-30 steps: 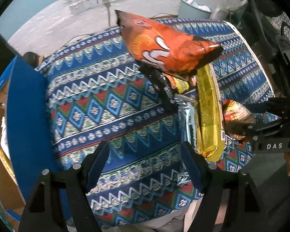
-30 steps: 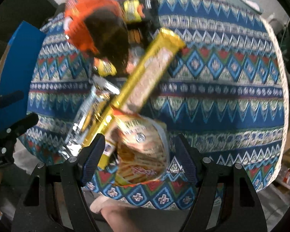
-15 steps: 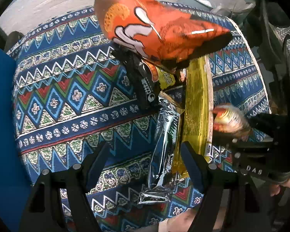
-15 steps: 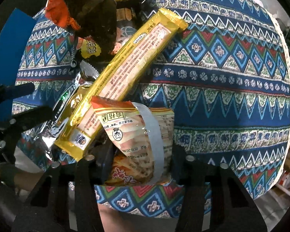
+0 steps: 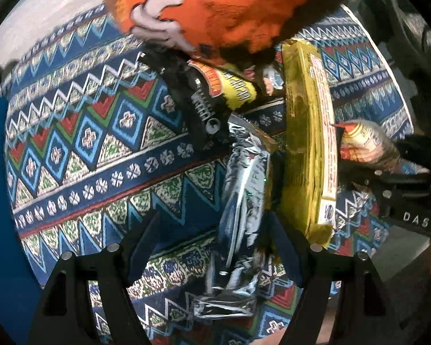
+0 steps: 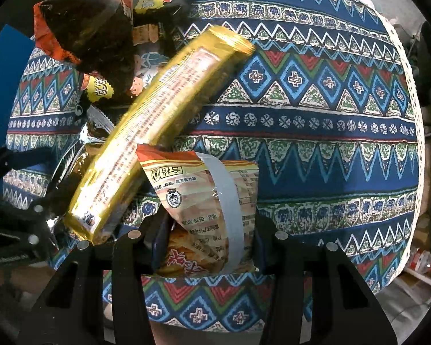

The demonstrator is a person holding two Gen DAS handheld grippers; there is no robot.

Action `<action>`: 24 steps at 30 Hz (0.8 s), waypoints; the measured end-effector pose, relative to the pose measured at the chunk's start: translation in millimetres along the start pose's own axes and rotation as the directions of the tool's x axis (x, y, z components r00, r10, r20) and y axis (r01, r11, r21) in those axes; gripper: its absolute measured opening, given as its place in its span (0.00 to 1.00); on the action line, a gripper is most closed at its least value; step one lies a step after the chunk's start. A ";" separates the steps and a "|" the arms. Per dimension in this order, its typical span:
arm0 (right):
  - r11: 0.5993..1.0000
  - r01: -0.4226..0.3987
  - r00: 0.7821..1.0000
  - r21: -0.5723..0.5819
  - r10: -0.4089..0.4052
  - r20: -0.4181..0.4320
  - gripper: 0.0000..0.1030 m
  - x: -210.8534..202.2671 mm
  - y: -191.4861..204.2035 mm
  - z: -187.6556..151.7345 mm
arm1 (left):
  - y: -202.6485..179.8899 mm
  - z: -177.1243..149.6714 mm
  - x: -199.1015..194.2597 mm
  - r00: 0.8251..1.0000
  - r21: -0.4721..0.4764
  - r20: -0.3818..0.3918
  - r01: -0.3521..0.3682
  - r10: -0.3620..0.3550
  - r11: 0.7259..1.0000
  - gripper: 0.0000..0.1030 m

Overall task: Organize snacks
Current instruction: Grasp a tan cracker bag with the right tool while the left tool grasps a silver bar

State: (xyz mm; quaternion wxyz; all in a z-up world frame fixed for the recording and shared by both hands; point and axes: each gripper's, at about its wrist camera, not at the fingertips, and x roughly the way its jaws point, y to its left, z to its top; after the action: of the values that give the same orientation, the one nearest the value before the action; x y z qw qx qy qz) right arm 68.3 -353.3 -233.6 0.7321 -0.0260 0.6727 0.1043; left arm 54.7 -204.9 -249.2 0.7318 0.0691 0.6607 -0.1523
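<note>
Right wrist view: a snack bag [image 6: 212,210] is clamped in the right gripper [image 6: 208,247] at the table [image 6: 316,132] edge. The left gripper [image 5: 215,247] is spread around a silver packet [image 5: 241,201]. Most snacks are left piled, unsorted.

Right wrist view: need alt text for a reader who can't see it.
The right tool is closed on a pale orange snack bag at the near edge of a patterned blue tablecloth. A long gold packet lies diagonally to its left, one end beside the bag, with an orange-and-dark chip bag and small packets piled beyond it.
</note>
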 end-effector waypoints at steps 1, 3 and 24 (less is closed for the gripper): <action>1.000 0.000 1.000 0.000 0.000 -0.001 0.46 1.4 0.1 -0.8 | -3.3 -0.5 1.4 1.000 0.014 0.001 -0.005 0.005 1.000 0.74; 1.000 0.006 1.000 -0.003 -0.006 -0.012 0.46 12.6 -2.1 5.8 | -10.9 -0.1 3.7 1.000 0.036 0.013 -0.015 0.015 0.999 0.70; 0.999 0.035 0.994 -0.042 -0.030 0.107 0.41 -37.5 3.4 6.9 | -13.5 -29.9 -49.9 0.994 0.138 0.092 -0.075 0.062 0.988 0.28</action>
State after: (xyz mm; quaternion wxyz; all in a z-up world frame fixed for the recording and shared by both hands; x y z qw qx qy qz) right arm 71.7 -353.2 -195.5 0.7676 -0.0473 0.6300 0.1082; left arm 18.2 -202.0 -202.0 0.7582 0.1366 0.6127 -0.1763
